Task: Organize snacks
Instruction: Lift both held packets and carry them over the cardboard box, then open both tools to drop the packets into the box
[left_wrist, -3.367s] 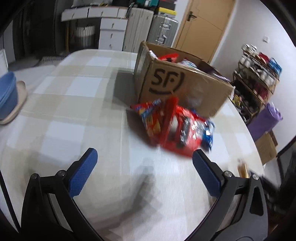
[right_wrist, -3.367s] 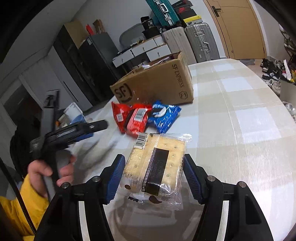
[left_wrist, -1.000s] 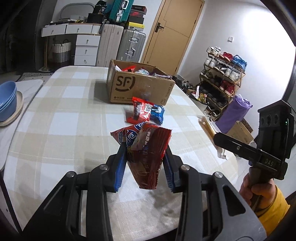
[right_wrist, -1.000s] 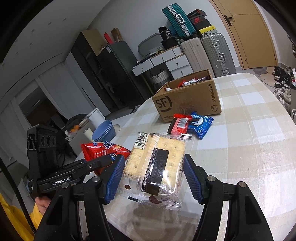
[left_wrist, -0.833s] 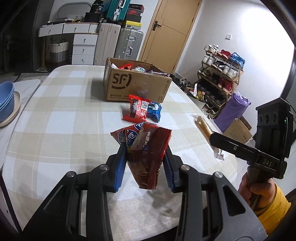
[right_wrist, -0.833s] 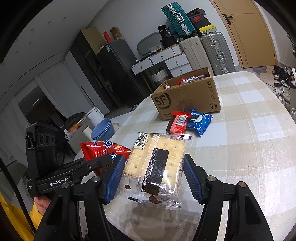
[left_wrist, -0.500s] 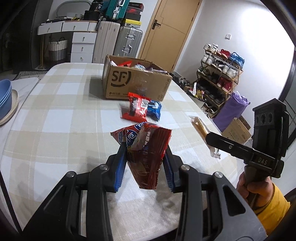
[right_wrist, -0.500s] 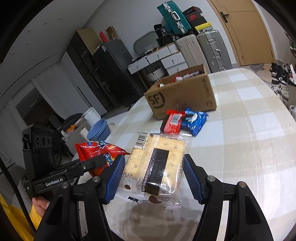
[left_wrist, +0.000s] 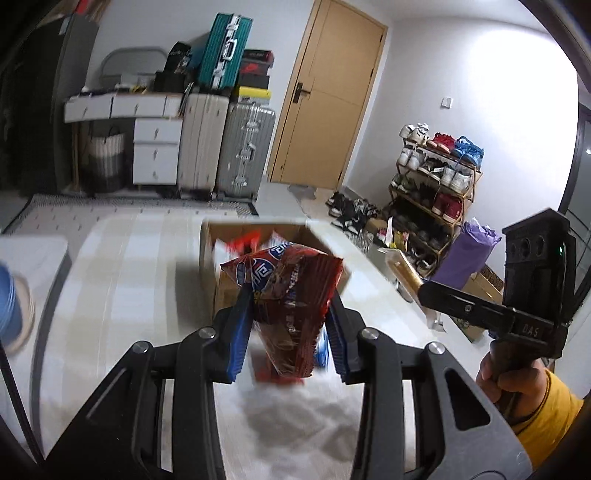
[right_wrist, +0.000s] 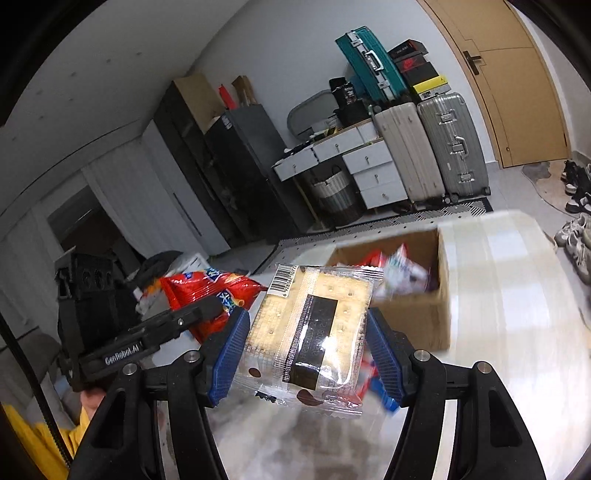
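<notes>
Cluttered room: suitcases stacked by a wooden door, a shoe rack off to the side, and a checked table (left_wrist: 122, 280) with an open cardboard box (left_wrist: 218, 273) on it. I'll place everything off that box.

Left wrist view: the left gripper (left_wrist: 286, 332) has its blue pads squeezed tight on a red snack bag (left_wrist: 291, 306), which stands upright between them, long axis roughly vertical, top flaring above the fingertips. The box sits straight ahead, just beyond the bag and below it, its open top facing up, so the path looks like forward and then down. The table is smeared with motion blur, so I can't say how close the bag is to the box's near rim. On the box's right side the right gripper (left_wrist: 480, 310) shows up, held by a hand (left_wrist: 509, 376) in a yellow sleeve.

Right wrist view: the right gripper (right_wrist: 306, 350) is clamped on a clear-wrapped cracker pack (right_wrist: 310, 332), gripped across its short side, its long axis pointing away toward the box (right_wrist: 413, 317). The box lies ahead and a bit right of the fingertips, with snacks already inside. The left gripper (right_wrist: 207, 310) with its bag sits left of the pack.

My guess is both hands are about equally near the box, the right maybe slightly closer.
</notes>
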